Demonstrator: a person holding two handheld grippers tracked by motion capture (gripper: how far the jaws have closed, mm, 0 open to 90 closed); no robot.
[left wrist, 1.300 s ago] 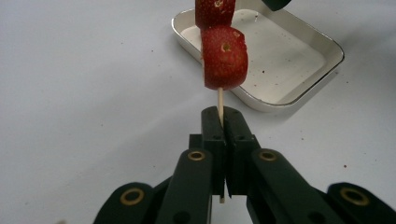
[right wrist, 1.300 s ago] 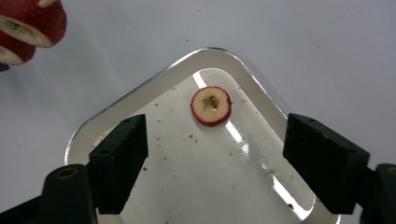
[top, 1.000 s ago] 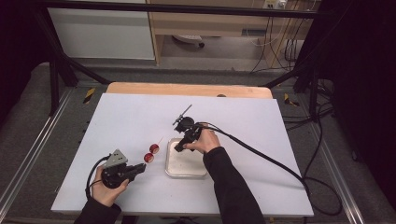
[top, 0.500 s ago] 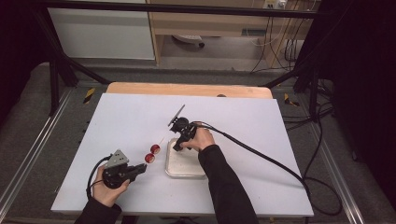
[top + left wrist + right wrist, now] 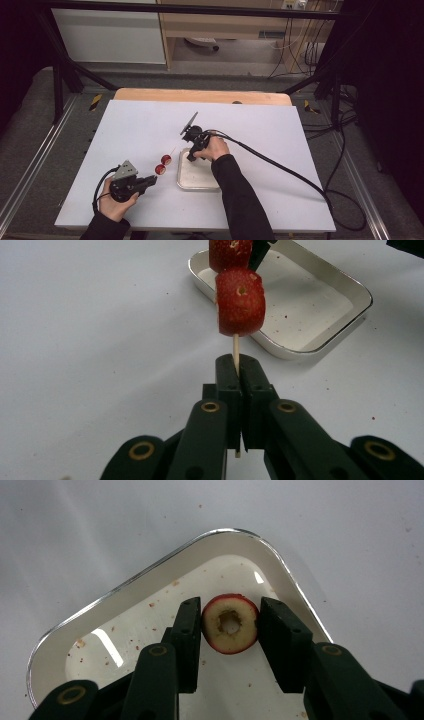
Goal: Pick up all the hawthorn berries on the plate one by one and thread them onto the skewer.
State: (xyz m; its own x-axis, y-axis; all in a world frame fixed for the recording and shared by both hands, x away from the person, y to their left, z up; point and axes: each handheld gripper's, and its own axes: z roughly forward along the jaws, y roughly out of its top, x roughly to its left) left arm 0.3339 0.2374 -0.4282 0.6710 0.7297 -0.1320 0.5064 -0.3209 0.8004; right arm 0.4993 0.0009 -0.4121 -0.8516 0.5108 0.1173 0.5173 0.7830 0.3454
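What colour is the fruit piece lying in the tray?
Red skin around a pale cream cut face with a cored hole: the fruit piece in the tray shows best in the right gripper view.

I see a shiny metal tray [image 5: 165, 580] with a mirror-bright rim and crumb-speckled floor. The fruit slice [image 5: 230, 624] looks moist and grainy with glossy red skin. The skewer [image 5: 236, 351] is pale bare wood, the surface [image 5: 140, 130] matt white, my jaws matt black plastic.

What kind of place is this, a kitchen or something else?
Probably a lab or recording workspace, not a kitchen: a white table stands inside a dark metal frame, loose cables run over a grey floor, and shelving stands behind.
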